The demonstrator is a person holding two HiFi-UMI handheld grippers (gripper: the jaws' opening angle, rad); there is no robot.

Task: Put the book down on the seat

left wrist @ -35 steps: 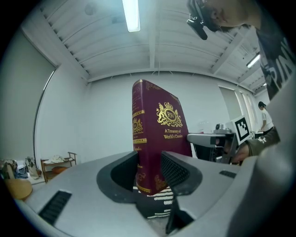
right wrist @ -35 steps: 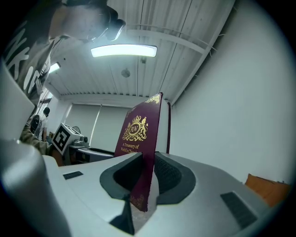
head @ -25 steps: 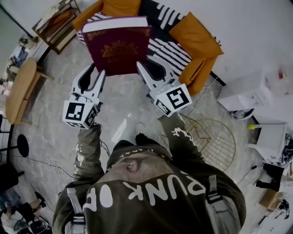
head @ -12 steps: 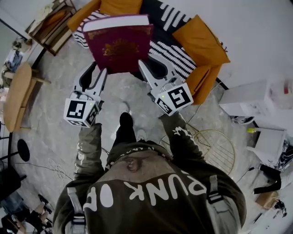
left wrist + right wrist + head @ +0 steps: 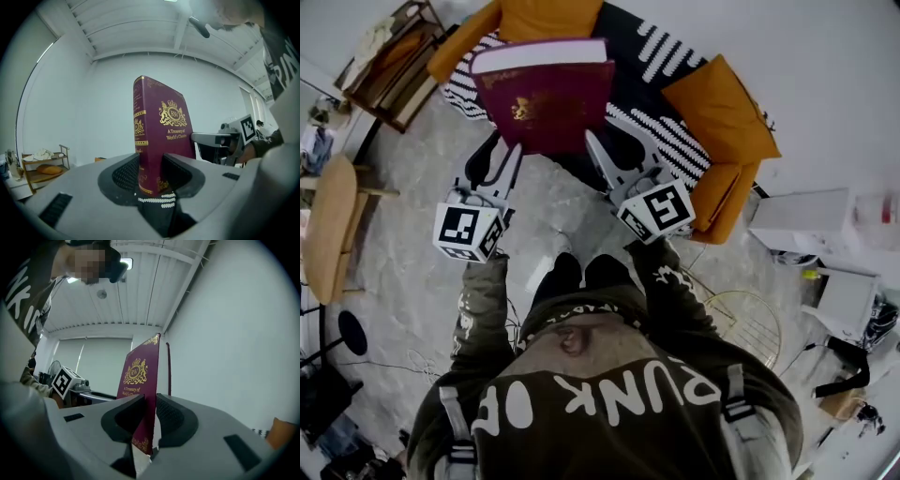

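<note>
While the orange armchair (image 5: 727,103) with its black-and-white striped throw (image 5: 670,141) stands against the white wall on pale marbled floor (image 5: 412,197), the maroon book (image 5: 546,103) hangs in the air over the seat's front edge. The left gripper (image 5: 508,155) clamps its spine corner and the right gripper (image 5: 602,142) its page-side corner. Gold lettering reads "A Treasury of World's Classic" (the ending is cut off) under an "RW" crest. A wooden shelf (image 5: 389,56) flanks the chair's left and white boxes (image 5: 797,220) its right, with bare floor between.
</note>
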